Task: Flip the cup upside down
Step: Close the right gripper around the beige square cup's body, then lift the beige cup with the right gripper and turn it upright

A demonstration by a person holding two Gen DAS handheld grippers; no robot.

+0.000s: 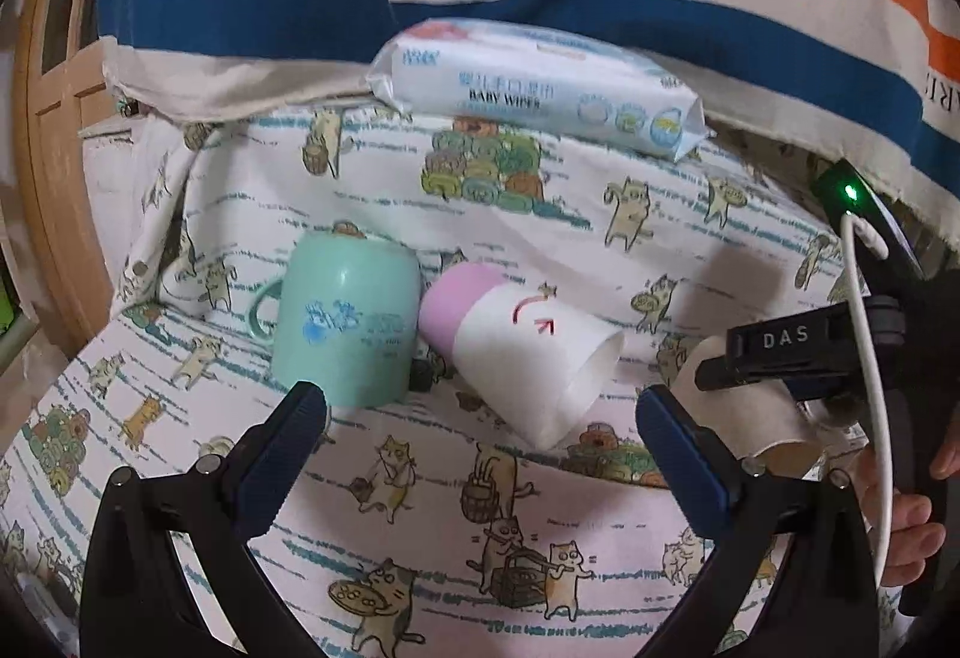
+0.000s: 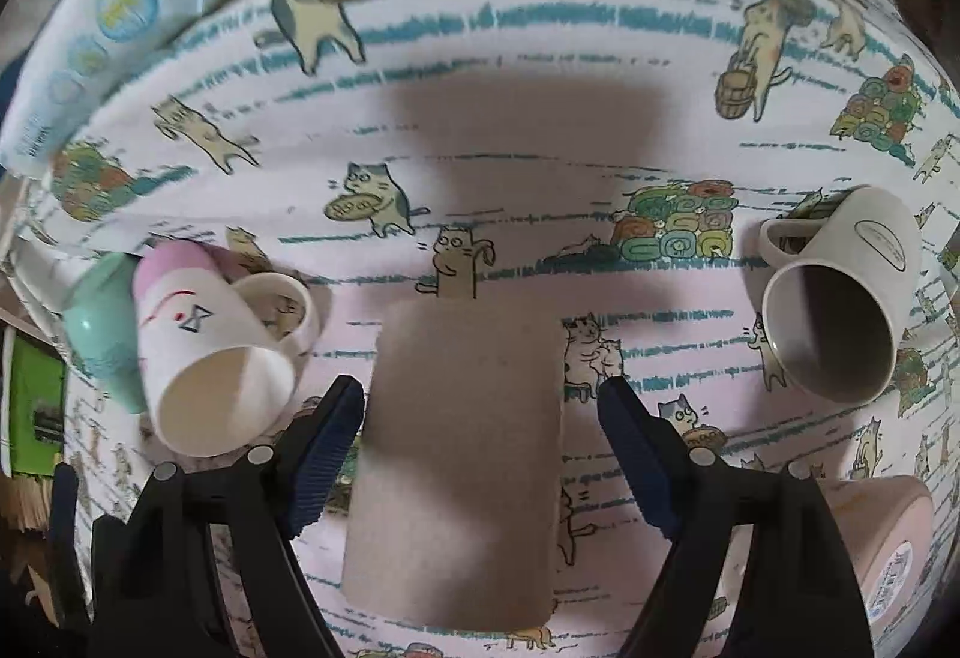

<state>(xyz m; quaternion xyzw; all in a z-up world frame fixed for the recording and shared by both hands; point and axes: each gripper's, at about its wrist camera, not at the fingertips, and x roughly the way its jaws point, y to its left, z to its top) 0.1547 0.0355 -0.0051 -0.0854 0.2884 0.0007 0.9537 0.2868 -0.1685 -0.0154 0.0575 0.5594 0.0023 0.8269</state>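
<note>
Status: the flip appears finished for one cup and outstanding for others. A beige cup (image 2: 456, 466) stands between the fingers of the right tongs (image 2: 480, 406), showing a flat closed top toward the camera, which suggests it is upside down; the fisheye view is steep, so this is a judgement. The right tongs are released, with a gap on both sides of the beige cup, touching nothing.

The left tongs (image 1: 480, 418) are likewise spread wide and empty. Just ahead of them, a pink-and-white cup (image 1: 516, 358) lies on its side, mouth toward the right finger. The mint-green mug (image 1: 348, 322) stands just beyond the left fingertip, upside down by appearance, touching the pink-and-white cup.

To the right of the right tongs a grey mug (image 2: 834, 310) lies on its side, well apart.

Remaining: the two toppled cups on the cat-print cloth (image 1: 420, 508).
</note>
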